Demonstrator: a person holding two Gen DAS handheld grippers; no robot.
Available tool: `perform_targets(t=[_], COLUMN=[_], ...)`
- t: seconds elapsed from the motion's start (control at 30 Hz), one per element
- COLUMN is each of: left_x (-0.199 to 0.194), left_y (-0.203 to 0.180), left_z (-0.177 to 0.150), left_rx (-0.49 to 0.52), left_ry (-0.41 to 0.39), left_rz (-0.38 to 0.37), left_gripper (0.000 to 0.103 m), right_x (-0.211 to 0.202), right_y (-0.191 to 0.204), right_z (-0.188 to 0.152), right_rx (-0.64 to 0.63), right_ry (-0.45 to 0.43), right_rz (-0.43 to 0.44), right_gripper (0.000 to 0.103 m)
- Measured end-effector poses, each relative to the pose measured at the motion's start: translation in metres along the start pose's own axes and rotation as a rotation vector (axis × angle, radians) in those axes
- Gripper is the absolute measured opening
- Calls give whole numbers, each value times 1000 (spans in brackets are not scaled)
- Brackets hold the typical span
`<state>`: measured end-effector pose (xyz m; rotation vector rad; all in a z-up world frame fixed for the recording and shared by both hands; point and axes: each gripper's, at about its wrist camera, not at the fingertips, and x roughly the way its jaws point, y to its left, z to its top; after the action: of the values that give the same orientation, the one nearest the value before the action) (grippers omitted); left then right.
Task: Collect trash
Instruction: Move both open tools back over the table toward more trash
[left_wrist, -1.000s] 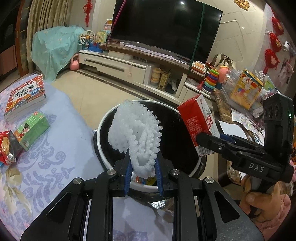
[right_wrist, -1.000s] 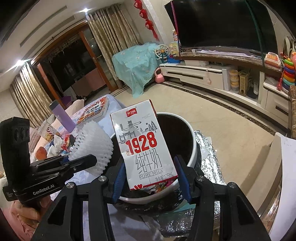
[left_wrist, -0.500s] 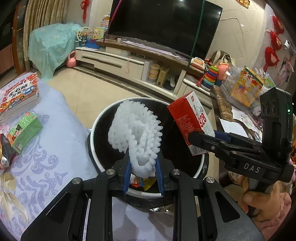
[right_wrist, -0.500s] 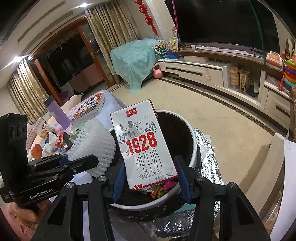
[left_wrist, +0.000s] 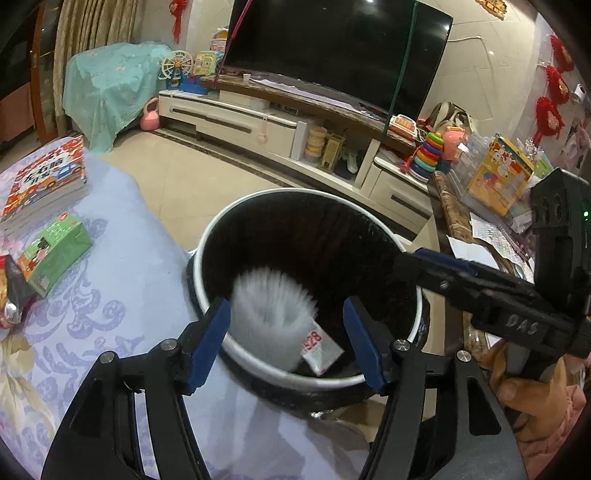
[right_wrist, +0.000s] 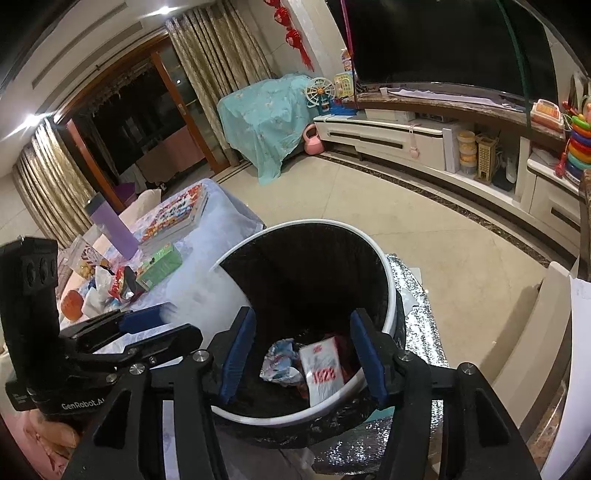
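Beige tiled floor (right_wrist: 424, 236), dark television (left_wrist: 340, 48), gold curtains (right_wrist: 218, 74)

Fig.: I see white-rimmed black bin (left_wrist: 373, 221), white/red milk carton (right_wrist: 325, 373), green box (left_wrist: 55, 254) left, lilac-patterned cloth (left_wrist: 122, 288).

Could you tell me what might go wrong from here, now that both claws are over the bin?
1. The white foam net, blurred mid-fall just as the left claw opened, could catch on the bin rim rather than drop in.
2. The right claw hangs close to the left one, so they might collide on withdrawal.
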<state>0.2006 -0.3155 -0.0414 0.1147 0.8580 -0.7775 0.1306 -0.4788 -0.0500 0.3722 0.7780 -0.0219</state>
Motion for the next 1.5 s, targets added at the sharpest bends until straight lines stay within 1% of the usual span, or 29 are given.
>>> perform_targets(t=[0.03, 0.1, 0.13, 0.17, 0.2, 0.23, 0.3, 0.33, 0.5, 0.67, 0.73, 0.8, 0.97, 1.07, 1.27, 1.5], left_x=[-2, -7, -11, -14, -19, -22, -29, -34, -58, -84, -93, -101, -124, -138, -154, -160], left_y=[3, 9, 13, 16, 21, 24, 34, 40, 69, 103, 114, 128, 158, 174, 204, 226], left_z=[-2, -8, -12, -15, -20, -23, -32, -37, -62, -89, -98, -108, -128, -141, -159, -166], left_rx=[-5, -23, -33, -43, -58, -69, -91, -104, -169, -243, -271, -304, -381, -401, -467, -506], left_ry=[0, 0, -3, -8, -11, -12, -18, -22, -29, -50, -52, -55, -73, -84, -90, -88], left_rz=[-5, -3, 0, 2, 7, 13, 24, 35, 80, 150, 175, 180, 228, 276, 333, 365], left_gripper=[65, 67, 68, 68, 69, 70, 71, 71, 73, 74, 74, 74, 74, 75, 75, 75], right_x=[-1, -6, -7, -10, -12, -14, -17, -18, -19, -15, -10, -4, 10, 20, 40, 61], right_y=[0, 1, 1, 3, 6, 9, 16, 19, 43, 76, 90, 105, 140, 153, 179, 200], right_z=[0, -2, -2, -3, -4, -6, -9, -10, -19, -30, -35, -38, -50, -55, -68, -73], right_rx=[3, 12, 16, 19, 19, 21, 31, 35, 32, 6, -7, -30, -81, -91, -112, -125], right_ry=[-4, -16, -21, -30, -36, -43, -57, -63, -73, -69, -55, -43, -10, 15, 59, 89], right_rz=[-2, 7, 12, 15, 15, 20, 36, 41, 76, 127, 152, 163, 198, 219, 250, 269], right_gripper=[61, 70, 72, 76, 82, 85, 97, 98, 99, 99, 99, 99, 99, 99, 99, 99])
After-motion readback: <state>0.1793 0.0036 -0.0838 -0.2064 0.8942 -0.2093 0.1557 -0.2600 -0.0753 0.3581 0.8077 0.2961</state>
